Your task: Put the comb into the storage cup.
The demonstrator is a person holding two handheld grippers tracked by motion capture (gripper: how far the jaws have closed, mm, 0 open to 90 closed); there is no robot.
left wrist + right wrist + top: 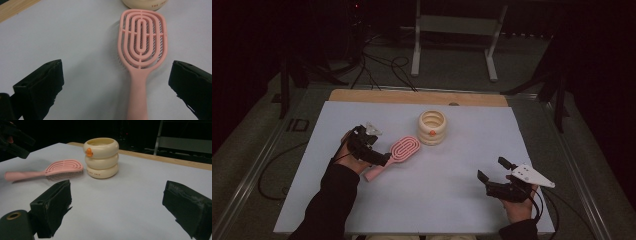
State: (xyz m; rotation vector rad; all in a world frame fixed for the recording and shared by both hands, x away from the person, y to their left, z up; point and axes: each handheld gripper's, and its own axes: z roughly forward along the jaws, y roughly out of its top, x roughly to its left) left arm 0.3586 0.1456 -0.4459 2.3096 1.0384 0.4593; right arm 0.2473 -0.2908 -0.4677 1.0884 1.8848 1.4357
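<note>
Left gripper [116, 82] fingers wide, pink hairbrush [141, 52] handle between them

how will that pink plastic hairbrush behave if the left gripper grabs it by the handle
The pink plastic hairbrush looks rigid, so it should lift without drooping. Its slotted, open head suggests it is light. The handle looks smooth and narrow, so it may twist between the jaws of the left gripper, which stand open either side of it.

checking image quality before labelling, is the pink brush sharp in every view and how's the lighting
High view: table lit, surroundings dark, hairbrush small and soft. Left gripper view: hairbrush crisp, faint shadow along its left edge. Right gripper view: hairbrush and cream holder fairly sharp, near jaws blurred.
</note>
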